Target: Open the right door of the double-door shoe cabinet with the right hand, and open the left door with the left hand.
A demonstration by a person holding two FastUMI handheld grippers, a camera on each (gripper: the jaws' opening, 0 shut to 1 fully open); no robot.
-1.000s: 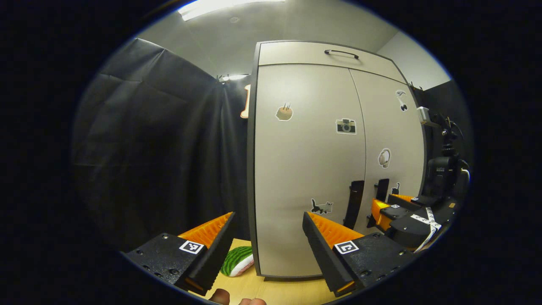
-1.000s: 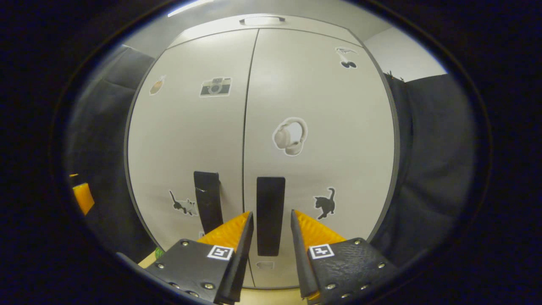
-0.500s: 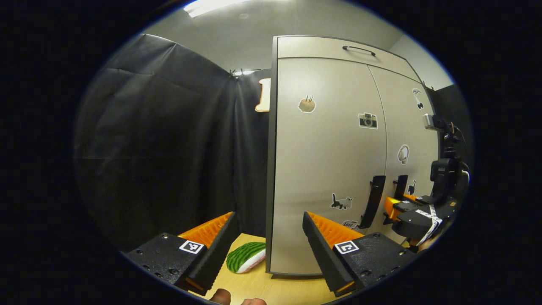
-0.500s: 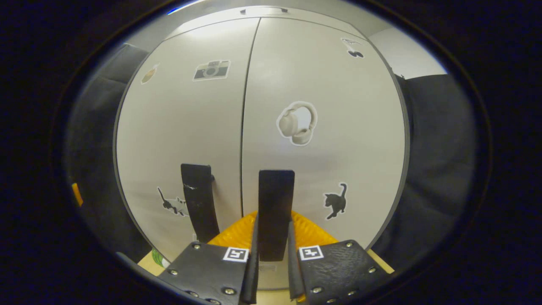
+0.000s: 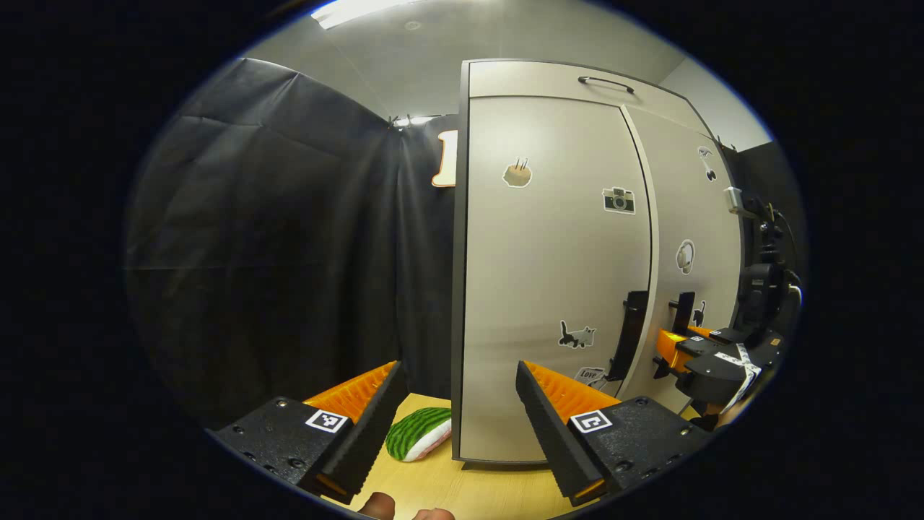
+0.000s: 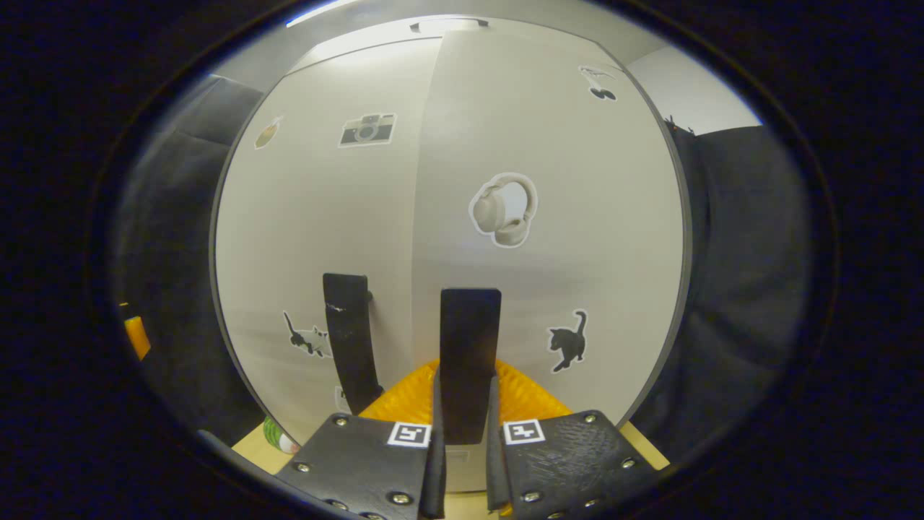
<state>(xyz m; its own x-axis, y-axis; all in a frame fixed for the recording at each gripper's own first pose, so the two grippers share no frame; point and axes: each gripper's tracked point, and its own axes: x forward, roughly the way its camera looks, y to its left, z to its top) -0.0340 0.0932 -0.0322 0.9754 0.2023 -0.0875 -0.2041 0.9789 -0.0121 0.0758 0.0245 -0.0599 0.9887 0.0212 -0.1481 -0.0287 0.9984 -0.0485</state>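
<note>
Black right door handle clamped in right claw; left claw apart, watermelon toy beyond.

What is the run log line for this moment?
right gripper: shut on right door handle | left gripper: open, off left door handle

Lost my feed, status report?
Right gripper shut on right door handle. Left gripper open, clear of left door handle. Nothing blocking.

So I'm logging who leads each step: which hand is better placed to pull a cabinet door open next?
The right. The right gripper has its jaws closed on the right door's handle, ready to pull. The left gripper is open, short of the left door's handle.
</note>
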